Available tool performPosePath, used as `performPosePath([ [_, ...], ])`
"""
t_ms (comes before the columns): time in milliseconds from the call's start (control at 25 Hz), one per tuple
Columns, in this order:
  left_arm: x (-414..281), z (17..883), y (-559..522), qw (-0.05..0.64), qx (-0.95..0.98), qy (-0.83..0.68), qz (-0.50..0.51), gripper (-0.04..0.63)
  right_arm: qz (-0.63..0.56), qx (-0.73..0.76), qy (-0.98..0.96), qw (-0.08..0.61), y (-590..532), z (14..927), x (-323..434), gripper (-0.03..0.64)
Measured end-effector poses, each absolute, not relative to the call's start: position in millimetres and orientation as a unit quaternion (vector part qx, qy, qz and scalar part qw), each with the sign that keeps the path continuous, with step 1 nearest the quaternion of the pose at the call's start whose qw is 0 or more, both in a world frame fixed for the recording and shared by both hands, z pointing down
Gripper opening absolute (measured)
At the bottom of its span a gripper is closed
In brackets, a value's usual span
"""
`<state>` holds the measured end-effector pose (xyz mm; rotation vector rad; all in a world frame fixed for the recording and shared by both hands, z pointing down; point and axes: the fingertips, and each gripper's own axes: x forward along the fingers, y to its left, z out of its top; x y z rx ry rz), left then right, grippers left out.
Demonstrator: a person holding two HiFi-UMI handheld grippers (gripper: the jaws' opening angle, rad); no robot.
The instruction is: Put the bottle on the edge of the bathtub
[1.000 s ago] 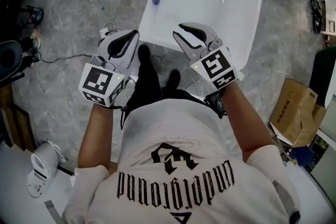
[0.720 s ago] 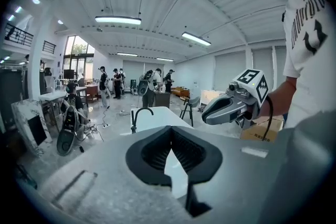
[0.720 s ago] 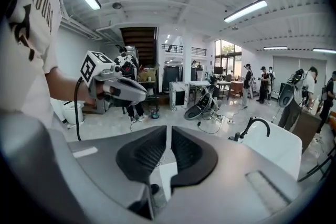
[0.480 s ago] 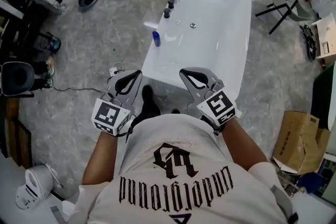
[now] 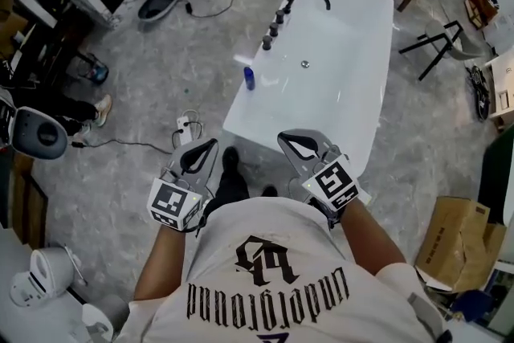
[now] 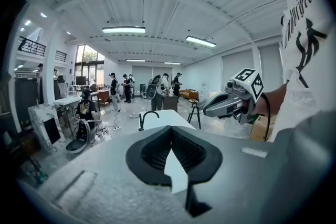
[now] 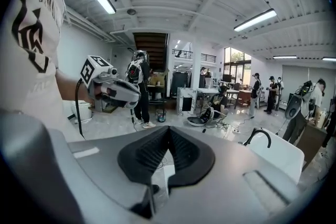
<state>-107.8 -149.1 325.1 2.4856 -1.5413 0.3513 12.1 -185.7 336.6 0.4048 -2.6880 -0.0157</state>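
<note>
Bottle (image 5: 250, 77) on bathtub edge (image 5: 240, 99) — well apart from right hand-held gripper (image 5: 282, 138).

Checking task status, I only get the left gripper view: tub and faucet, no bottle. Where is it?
Observer: In the head view the blue bottle stands upright on the left rim of the bathtub, next to the tap knobs.
Operator: Right hand-held gripper holding anything?
Observer: No. In the right gripper view the right hand-held gripper has just been closing its jaws; they now meet with nothing between them.
Operator: And my hand-held gripper versus the tub?
Observer: The head view puts the left hand-held gripper over the floor off the tub's near left corner, well apart from the bottle.
</note>
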Motion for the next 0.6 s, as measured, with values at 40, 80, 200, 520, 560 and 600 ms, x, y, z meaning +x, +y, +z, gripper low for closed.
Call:
performPosePath([
  [40,-108.5,328.3,-142.1,0.106,0.836,-0.525,0.119,0.006,-0.005,0.139,-0.967,0.213,-181.3,338.2,11.0,0.002],
  [80,-108.8,331.7,-134.9,0.113,0.833,-0.528,0.120,0.006,-0.004,0.135,-0.967,0.214,-177.3,340.2,9.7,0.002],
  [200,-109.5,343.3,-111.5,0.131,0.830,-0.527,0.128,0.006,0.008,0.131,-0.968,0.213,-163.5,344.8,5.3,0.002],
  [520,-128.0,349.5,-79.5,0.127,0.847,-0.498,0.137,0.006,0.002,0.182,-0.962,0.203,-129.6,338.8,3.5,0.002],
  [560,-130.4,346.2,-75.5,0.123,0.851,-0.492,0.135,0.006,0.004,0.194,-0.960,0.201,-126.4,335.6,4.8,0.002],
  [600,-133.3,343.0,-69.8,0.120,0.855,-0.486,0.132,0.006,0.007,0.205,-0.958,0.199,-121.5,332.2,5.1,0.002],
])
